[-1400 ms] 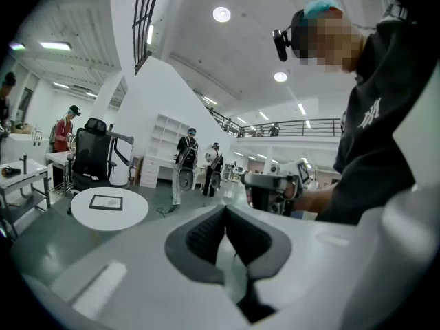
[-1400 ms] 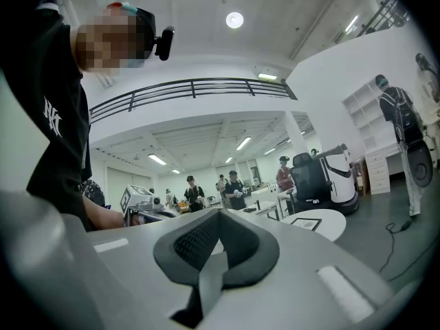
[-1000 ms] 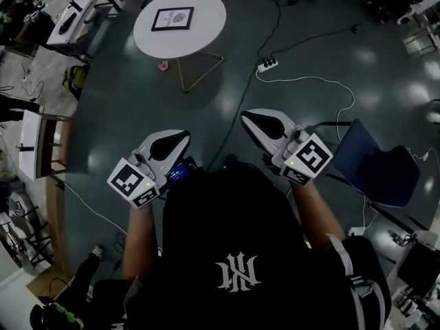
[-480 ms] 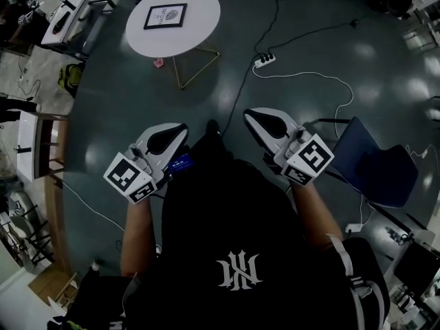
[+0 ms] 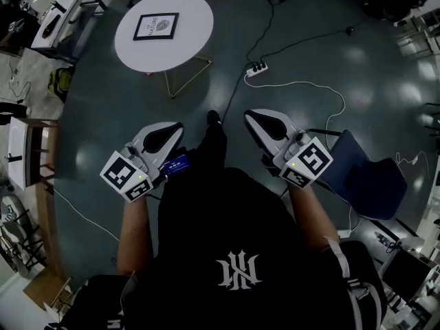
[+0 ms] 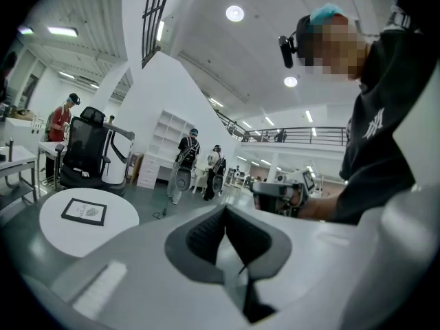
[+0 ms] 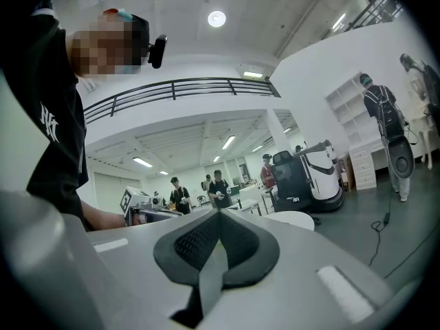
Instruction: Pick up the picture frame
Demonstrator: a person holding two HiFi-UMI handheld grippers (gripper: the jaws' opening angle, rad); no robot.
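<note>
The picture frame (image 5: 156, 27), black-edged with a white print, lies flat on a round white table (image 5: 185, 40) far ahead of me at the upper left. In the left gripper view the picture frame (image 6: 84, 212) shows on the table (image 6: 41, 229) at the lower left, well beyond the jaws. My left gripper (image 5: 177, 125) and right gripper (image 5: 249, 114) are held side by side in front of the person's body. Both are shut with nothing between their pads. The left gripper (image 6: 225, 209) and right gripper (image 7: 218, 213) show closed tips in their own views.
A power strip (image 5: 256, 69) and a white cable (image 5: 323, 84) lie on the dark floor between me and the table. A blue chair (image 5: 368, 174) stands at my right. Desks (image 5: 65, 9) line the left. Several people (image 6: 185, 163) stand in the background.
The table with the frame has slid left and slightly down in the head view as the person walks. Both grippers keep their place before the body and stay shut.
</note>
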